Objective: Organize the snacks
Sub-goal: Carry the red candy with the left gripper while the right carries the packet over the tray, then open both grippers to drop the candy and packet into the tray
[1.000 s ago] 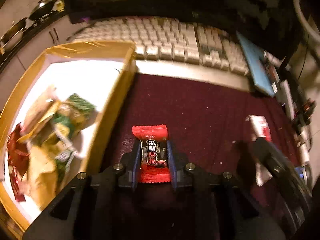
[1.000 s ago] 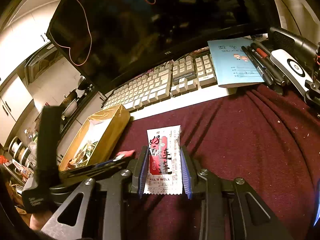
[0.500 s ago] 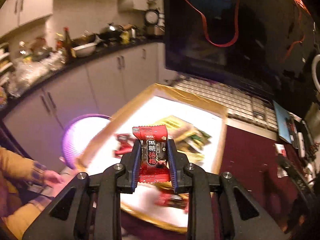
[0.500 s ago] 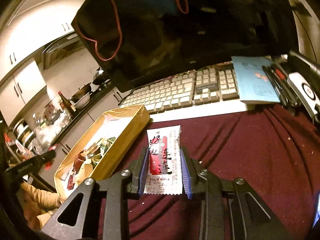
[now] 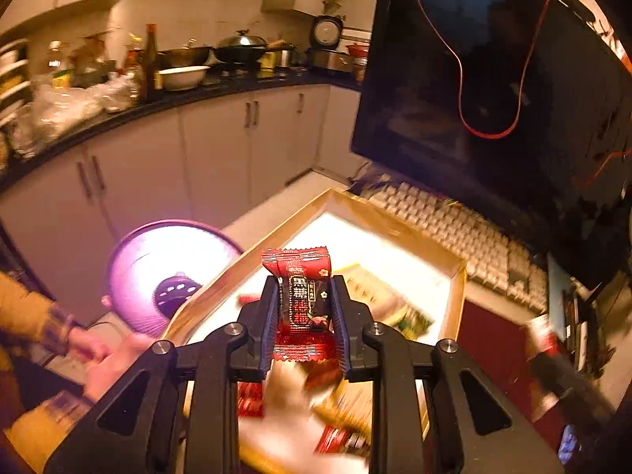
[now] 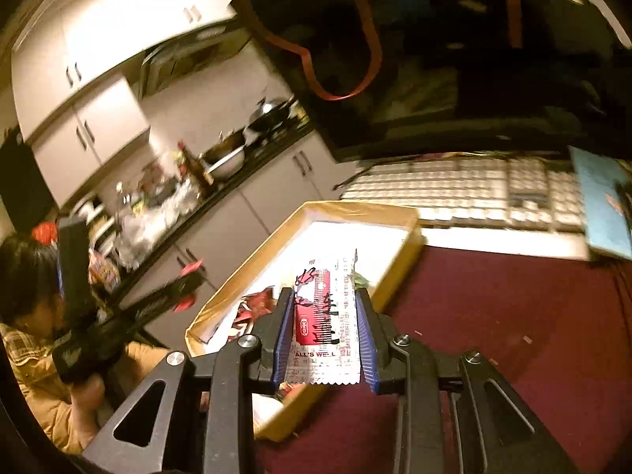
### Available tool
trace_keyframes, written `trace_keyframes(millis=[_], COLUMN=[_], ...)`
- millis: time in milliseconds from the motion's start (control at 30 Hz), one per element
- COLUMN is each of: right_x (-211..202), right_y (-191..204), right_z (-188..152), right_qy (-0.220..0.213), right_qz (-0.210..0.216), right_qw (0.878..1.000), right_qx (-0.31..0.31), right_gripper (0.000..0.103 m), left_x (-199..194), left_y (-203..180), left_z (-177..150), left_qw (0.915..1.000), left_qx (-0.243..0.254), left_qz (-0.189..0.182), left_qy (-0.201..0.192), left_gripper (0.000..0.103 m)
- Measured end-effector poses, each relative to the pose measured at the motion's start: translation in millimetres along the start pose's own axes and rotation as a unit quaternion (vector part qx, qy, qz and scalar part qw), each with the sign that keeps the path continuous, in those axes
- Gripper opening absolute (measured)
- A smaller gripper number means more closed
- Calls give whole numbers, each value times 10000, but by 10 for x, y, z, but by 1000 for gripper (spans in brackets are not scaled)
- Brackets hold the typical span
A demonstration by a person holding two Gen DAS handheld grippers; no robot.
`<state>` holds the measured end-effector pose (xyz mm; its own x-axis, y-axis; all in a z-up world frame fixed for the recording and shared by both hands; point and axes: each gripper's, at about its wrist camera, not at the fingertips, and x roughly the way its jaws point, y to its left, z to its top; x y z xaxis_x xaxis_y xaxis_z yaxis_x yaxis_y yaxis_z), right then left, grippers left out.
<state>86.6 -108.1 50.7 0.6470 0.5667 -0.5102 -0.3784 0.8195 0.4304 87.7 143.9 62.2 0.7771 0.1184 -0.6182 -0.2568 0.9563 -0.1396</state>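
My left gripper (image 5: 303, 296) is shut on a red candy packet (image 5: 301, 300) and hangs above the near part of a yellow-rimmed box (image 5: 460, 296) that holds several snack packets (image 5: 379, 296). My right gripper (image 6: 324, 316) is shut on a white sachet with a red label (image 6: 326, 320), held in the air over the same box (image 6: 410, 237), whose white floor shows snacks (image 6: 256, 304) at its near end. The left gripper (image 6: 185, 284) with its red packet also appears at the left of the right wrist view.
A keyboard (image 6: 474, 193) and a dark monitor (image 5: 493, 91) stand behind the box. A dark red cloth (image 6: 513, 316) covers the desk to the right. A blue booklet (image 6: 604, 205) lies at far right. A person's hand (image 5: 98, 351) and a purple fan (image 5: 166, 272) are at left.
Both grippers rose off the red cloth and swung left over the box, each keeping its packet. The views rolled, so the kitchen counter now shows behind.
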Motion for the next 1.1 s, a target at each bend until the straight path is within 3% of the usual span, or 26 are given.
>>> trace_keyframes(millis=[133, 233, 367, 500, 767, 900, 1000, 1100], right_x=[454, 865, 1311, 1660, 1691, 1717, 1713, 1702], right_y=[177, 99, -75, -340, -364, -360, -355, -394], right_z=[203, 363, 487, 477, 349, 365, 361, 359], right_qy=[373, 684, 920, 1218, 1051, 995, 920, 775], right_qz=[-174, -395, -789, -918, -988, -906, -841, -660], right_qw=[9989, 9969, 9926, 9875, 9893, 9907, 9920, 9944], right_qx=[-206, -56, 72, 394, 207, 180, 189, 275], right_gripper=[30, 30, 30, 30, 31, 31, 33, 44], left_x=[329, 652, 986, 1212, 1146, 1128, 1245, 1362], left_y=[44, 81, 173, 286, 275, 288, 334, 365], left_z=[293, 420, 269, 188, 101, 78, 108, 120], left_qw=[9996, 9991, 9970, 9938, 9935, 9938, 9892, 9836], left_qx=[-26, 24, 1, -98, -131, -127, -282, -357], left_qz=[-242, -178, -238, -39, -213, -58, -314, -387], left_qy=[159, 382, 741, 1109, 1111, 1102, 1405, 1726], left_gripper=[22, 22, 22, 22, 22, 22, 23, 23])
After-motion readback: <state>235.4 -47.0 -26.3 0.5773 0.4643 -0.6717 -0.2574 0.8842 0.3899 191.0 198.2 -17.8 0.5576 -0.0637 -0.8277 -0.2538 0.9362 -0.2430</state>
